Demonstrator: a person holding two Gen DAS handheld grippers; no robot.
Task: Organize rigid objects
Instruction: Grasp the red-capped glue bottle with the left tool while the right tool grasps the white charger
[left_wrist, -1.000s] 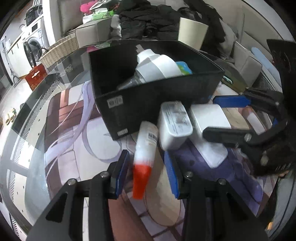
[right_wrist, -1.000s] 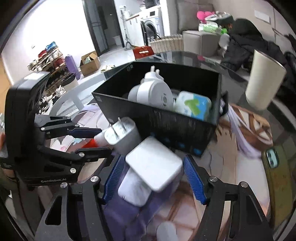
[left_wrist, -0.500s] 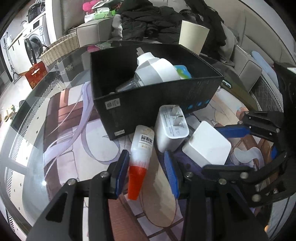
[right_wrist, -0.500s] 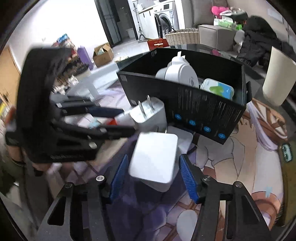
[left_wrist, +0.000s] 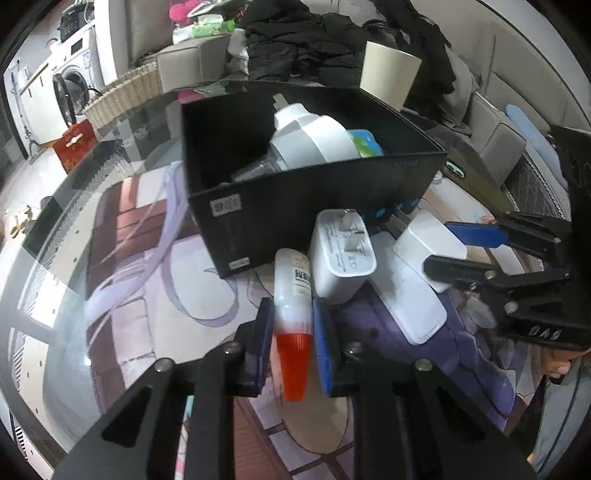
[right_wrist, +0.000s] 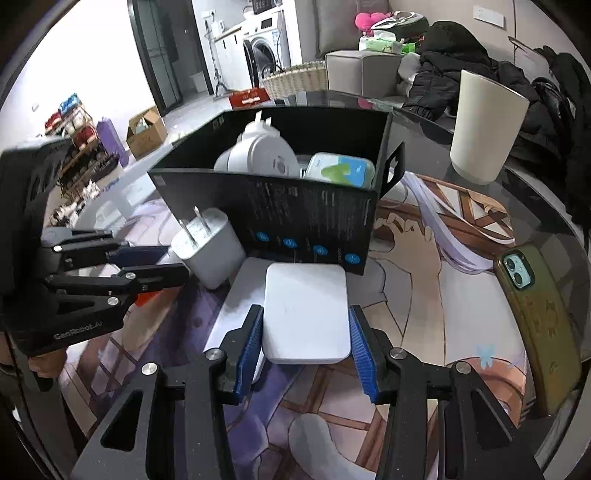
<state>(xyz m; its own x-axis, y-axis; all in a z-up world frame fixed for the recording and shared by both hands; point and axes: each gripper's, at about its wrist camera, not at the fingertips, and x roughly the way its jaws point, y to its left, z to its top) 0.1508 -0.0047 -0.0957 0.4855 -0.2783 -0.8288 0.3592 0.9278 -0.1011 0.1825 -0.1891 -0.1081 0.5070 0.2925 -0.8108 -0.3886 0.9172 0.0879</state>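
Note:
A black box (left_wrist: 303, 206) stands on the glass table and holds a white device (left_wrist: 314, 140) and a blue-green case (right_wrist: 340, 170). My left gripper (left_wrist: 293, 332) is shut on a white bottle with a red cap (left_wrist: 293, 310), which lies in front of the box. A white plug charger (left_wrist: 341, 254) leans beside it. My right gripper (right_wrist: 304, 338) is shut on a white square box (right_wrist: 306, 314), held above a flat white pad (right_wrist: 240, 295) in front of the black box (right_wrist: 295, 214). The right gripper also shows in the left wrist view (left_wrist: 465, 251).
A cream cup (right_wrist: 484, 129) stands behind the box to the right. A phone in an olive case (right_wrist: 535, 306) lies at the right table edge. A printed mat (right_wrist: 424, 251) covers the table. A sofa with dark clothes (left_wrist: 332, 48) is behind.
My left gripper has closed on the red-capped bottle. My right gripper has moved the white square box back towards the black box, over the flat pad.

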